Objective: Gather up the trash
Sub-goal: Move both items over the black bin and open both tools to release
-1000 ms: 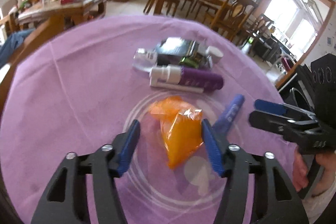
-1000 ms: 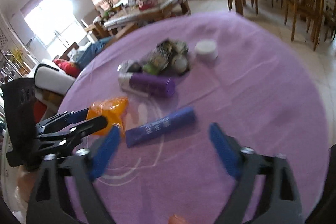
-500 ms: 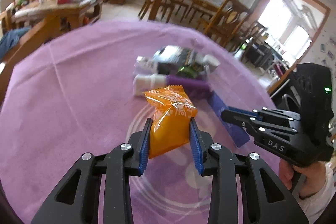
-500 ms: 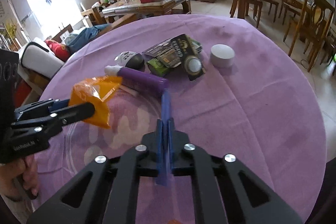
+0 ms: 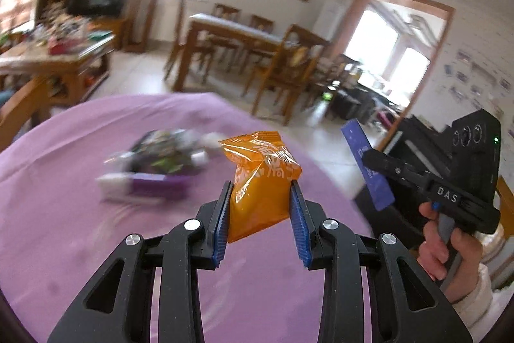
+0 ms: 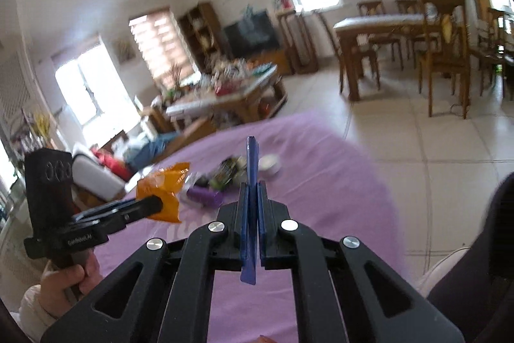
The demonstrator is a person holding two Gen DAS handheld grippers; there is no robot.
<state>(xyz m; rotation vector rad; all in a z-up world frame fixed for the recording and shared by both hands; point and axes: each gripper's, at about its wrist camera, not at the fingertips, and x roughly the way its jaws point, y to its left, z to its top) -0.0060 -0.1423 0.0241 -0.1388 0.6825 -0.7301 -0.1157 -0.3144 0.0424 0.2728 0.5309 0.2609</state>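
Observation:
My left gripper (image 5: 260, 192) is shut on an orange snack packet (image 5: 263, 182) and holds it above the purple tablecloth (image 5: 64, 230). It also shows in the right wrist view (image 6: 151, 203) with the orange packet (image 6: 160, 192). My right gripper (image 6: 252, 192) is shut on a flat blue wrapper (image 6: 251, 159), held edge-on above the table. In the left wrist view the right gripper (image 5: 369, 155) holds the blue wrapper (image 5: 366, 163) off the table's right edge.
A blurred heap of trash (image 5: 160, 159) with a purple tube (image 6: 205, 196) and a white round lid (image 6: 270, 164) lies on the table's far side. Wooden chairs and a dining table (image 5: 244, 44) stand beyond. A dark object (image 6: 491, 246) is at the right.
Both grippers have lifted their catches higher off the table and tilted up. The left still grips the orange packet, the right still grips the blue wrapper. The views now show more room.

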